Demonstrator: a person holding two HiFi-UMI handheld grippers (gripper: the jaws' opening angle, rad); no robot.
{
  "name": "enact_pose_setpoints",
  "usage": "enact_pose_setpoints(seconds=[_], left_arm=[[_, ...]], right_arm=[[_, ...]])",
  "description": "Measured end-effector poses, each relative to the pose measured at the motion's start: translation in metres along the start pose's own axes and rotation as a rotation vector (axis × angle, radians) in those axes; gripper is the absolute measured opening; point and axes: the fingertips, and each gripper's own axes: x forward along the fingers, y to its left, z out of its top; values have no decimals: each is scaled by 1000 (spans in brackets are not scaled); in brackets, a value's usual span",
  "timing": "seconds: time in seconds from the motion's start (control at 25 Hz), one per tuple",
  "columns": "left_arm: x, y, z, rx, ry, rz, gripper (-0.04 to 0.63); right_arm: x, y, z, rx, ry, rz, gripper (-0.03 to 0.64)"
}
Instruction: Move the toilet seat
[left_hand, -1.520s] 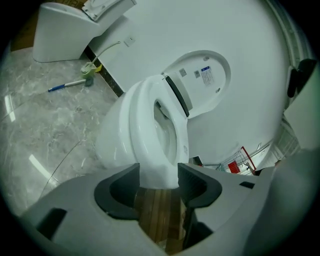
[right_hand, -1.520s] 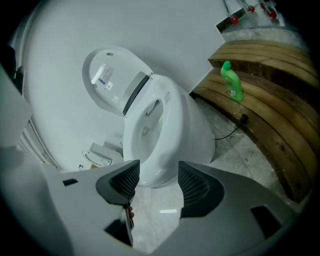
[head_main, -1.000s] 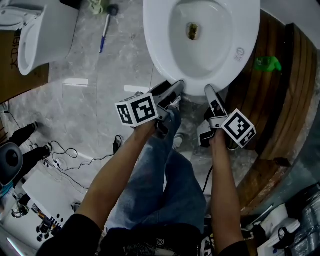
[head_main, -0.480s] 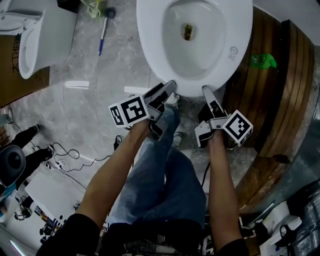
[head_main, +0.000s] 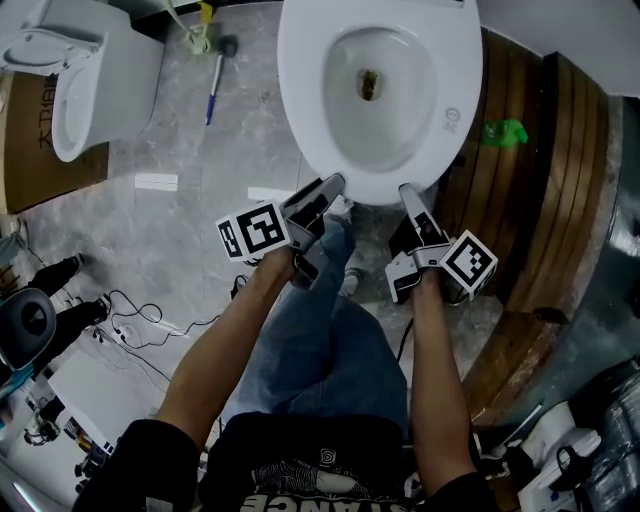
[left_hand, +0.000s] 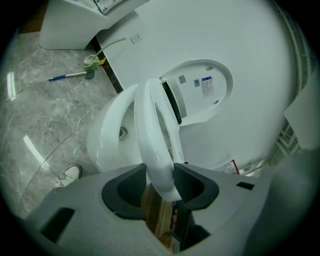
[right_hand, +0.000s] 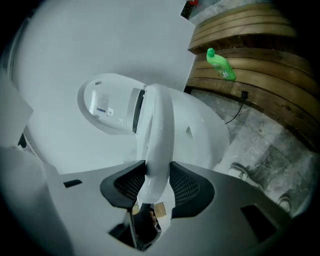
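Note:
The white toilet seat (head_main: 300, 95) lies round the bowl in the head view, and its lid (left_hand: 200, 95) stands up at the back. My left gripper (head_main: 335, 184) holds the seat's front edge left of centre. Its jaws are closing, with the seat (left_hand: 155, 135) pressed between the dark pads (left_hand: 127, 187). My right gripper (head_main: 408, 190) holds the front edge right of centre. Its jaws are also closing, and the seat (right_hand: 159, 135) is squeezed between both pads (right_hand: 185, 187).
A second toilet (head_main: 80, 75) stands at the upper left, near a blue-handled tool (head_main: 213, 70) on the marble floor. A curved wooden platform (head_main: 560, 200) with a green bottle (head_main: 505, 131) runs along the right. Cables (head_main: 130, 322) lie at the lower left. The person's jeans (head_main: 320, 350) are below the grippers.
Both pairs of jaws have narrowed onto the seat's front edge. The head view has shifted, so the toilet sits a little higher and further left in the picture.

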Motion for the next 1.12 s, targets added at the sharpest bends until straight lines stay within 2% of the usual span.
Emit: enact_pose_setpoints(seconds=[0.36, 0.76, 1.12], left_arm=[[-29, -66, 18, -9, -13, -62, 173], [-44, -118, 40, -51, -17, -93, 173], [-49, -154, 61, -102, -40, -86, 175]], right_arm=[[-30, 68, 10, 37, -67, 76, 141], [-46, 124, 23, 91, -96, 69, 141], [-53, 163, 36, 125, -64, 52, 141]])
